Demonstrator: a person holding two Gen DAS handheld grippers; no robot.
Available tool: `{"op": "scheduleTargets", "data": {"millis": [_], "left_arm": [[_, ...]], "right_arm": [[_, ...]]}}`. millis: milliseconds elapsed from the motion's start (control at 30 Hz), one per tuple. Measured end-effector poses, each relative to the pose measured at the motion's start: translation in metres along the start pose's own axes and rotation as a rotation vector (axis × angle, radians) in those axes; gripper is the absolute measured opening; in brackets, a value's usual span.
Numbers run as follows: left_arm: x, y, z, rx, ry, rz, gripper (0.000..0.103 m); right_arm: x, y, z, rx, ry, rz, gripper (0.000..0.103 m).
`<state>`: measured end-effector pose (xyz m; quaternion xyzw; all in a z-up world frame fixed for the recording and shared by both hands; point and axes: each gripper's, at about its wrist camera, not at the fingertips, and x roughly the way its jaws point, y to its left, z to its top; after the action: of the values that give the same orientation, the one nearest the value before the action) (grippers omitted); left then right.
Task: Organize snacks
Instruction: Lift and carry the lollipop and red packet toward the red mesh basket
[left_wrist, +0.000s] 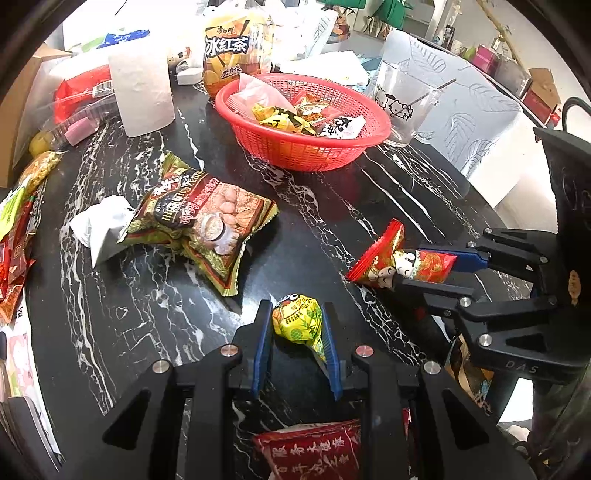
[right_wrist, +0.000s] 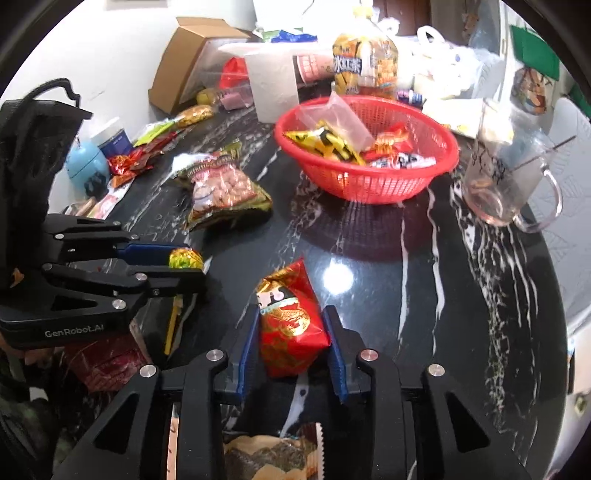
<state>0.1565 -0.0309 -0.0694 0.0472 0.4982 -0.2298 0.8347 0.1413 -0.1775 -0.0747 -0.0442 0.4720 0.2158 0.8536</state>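
Left wrist view: my left gripper (left_wrist: 297, 328) angles down, blue pads clamped on one crinkly yellow candy (left_wrist: 298, 318) above the black marble table (left_wrist: 110, 314). One red mesh basket (left_wrist: 303, 122) holds several wrapped snacks; one puffy nut packet (left_wrist: 201, 221) lies flat nearby. Right wrist view: my right gripper (right_wrist: 291, 332), also angled down, is pinched on one glossy red-and-gold snack packet (right_wrist: 290, 325). One glass mug (right_wrist: 506, 177) stands beside the basket.
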Motion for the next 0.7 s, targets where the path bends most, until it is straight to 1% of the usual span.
{"op": "scheduleTargets", "data": {"millis": [200, 333, 533, 700], "left_arm": [[-0.001, 0.004, 0.0, -0.016, -0.005, 0.008, 0.025], [-0.003, 0.006, 0.001, -0.023, -0.01, 0.015, 0.025], [-0.013, 0.002, 0.005, -0.019, -0.04, 0.008, 0.025], [-0.028, -0.01, 0.014, 0.009, -0.1, 0.001, 0.025]], "right_arm": [[0.008, 0.008, 0.004, -0.046, 0.008, -0.026, 0.035], [0.009, 0.011, 0.005, -0.058, -0.001, -0.039, 0.032], [-0.012, 0.003, 0.002, 0.019, -0.064, 0.008, 0.03], [-0.033, 0.002, -0.001, 0.048, -0.114, 0.011, 0.029]]}}
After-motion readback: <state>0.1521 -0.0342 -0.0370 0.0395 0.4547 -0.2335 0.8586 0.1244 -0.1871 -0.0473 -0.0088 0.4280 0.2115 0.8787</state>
